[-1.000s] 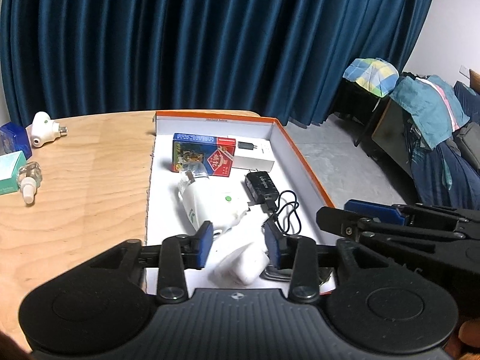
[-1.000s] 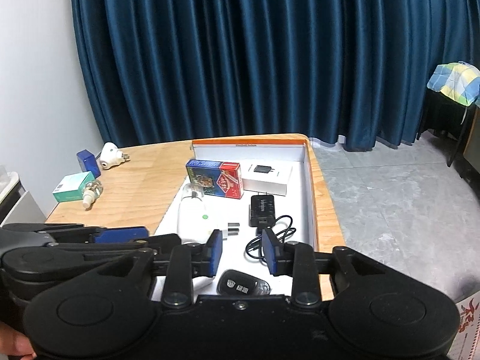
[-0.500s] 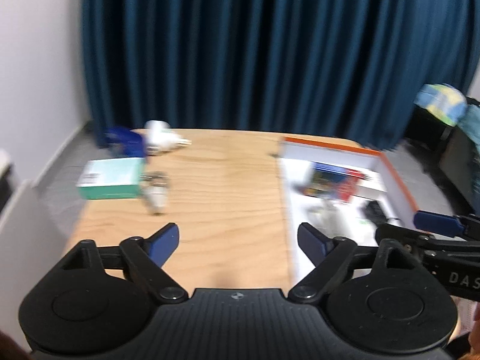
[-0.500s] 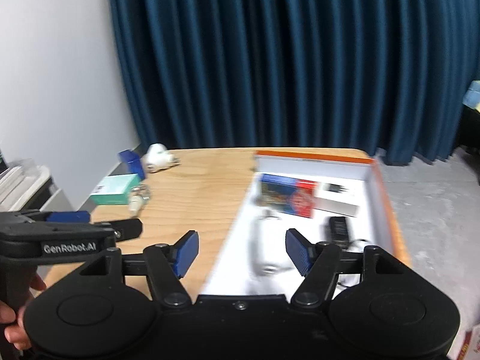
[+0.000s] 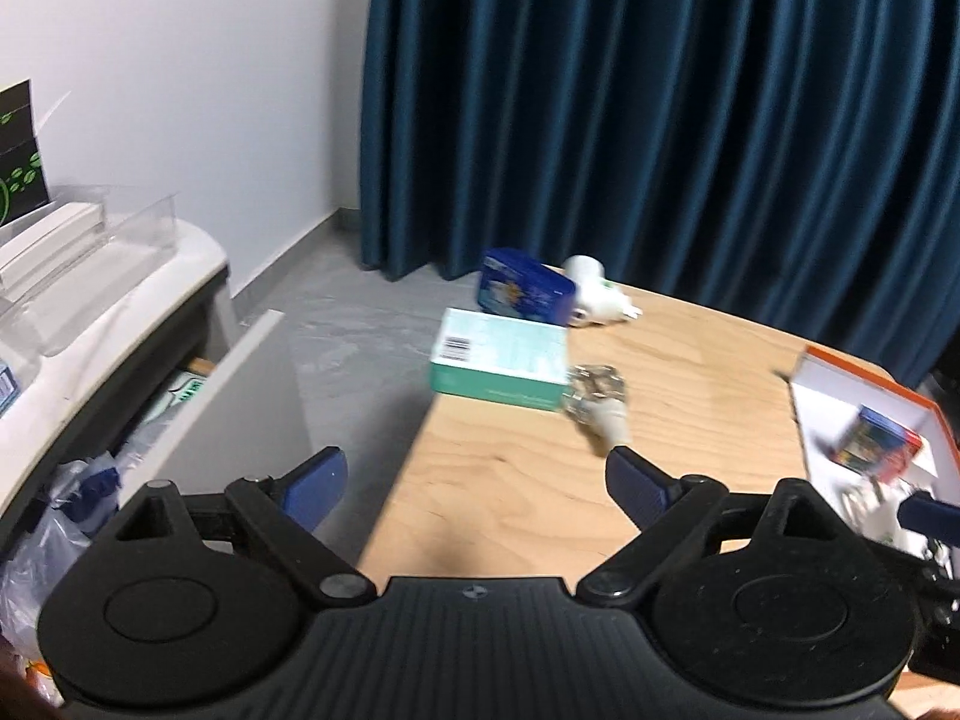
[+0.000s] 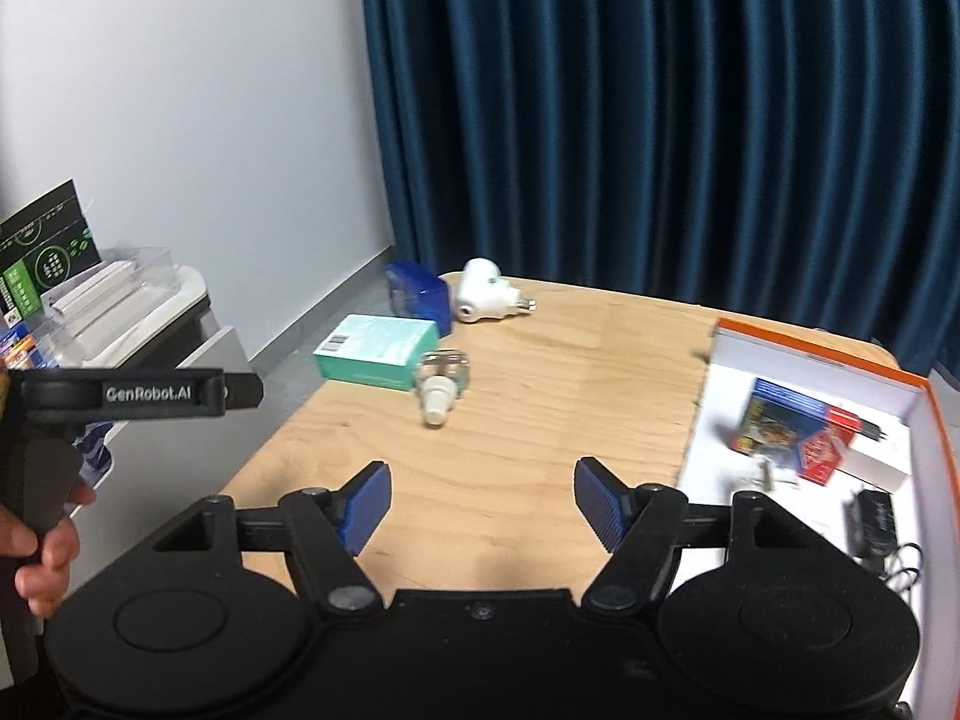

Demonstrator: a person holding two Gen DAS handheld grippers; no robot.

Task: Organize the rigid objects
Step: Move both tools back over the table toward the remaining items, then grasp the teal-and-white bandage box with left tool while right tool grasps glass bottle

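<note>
Four loose items lie on the wooden table [image 6: 540,396], ahead of both grippers and well apart from them; several others already sit in the orange-rimmed white box [image 6: 936,420], off to the right gripper's right. So the sorting looks partly done, with these four left to move.

Nearest the right gripper [image 6: 480,504], ahead and slightly left, is a small clear glass bottle with a white neck [image 6: 441,381], lying on its side. Touching it on its far left is a teal cardboard box [image 6: 375,351], flat, matte, with a barcode on one end. Beyond that stands a blue box [image 6: 420,294], glossy and blurred, and just beside it a rounded white plastic plug-in device [image 6: 483,297] with metal prongs.

Inside the open box, as far as motion blur allows: a blue-and-red printed carton [image 6: 792,426], a white rectangular carton [image 6: 879,456], and a black adapter with a coiled cable [image 6: 873,519].

From the left wrist view, the left gripper [image 5: 474,480] hangs over the table's near left edge, the bottle [image 5: 597,405] just ahead of its right finger. Both grippers are released, jaws opening wide with nothing between the ribbed blue pads [image 6: 366,501]. A hand [image 6: 42,546] grips the left tool's black handle.
</note>
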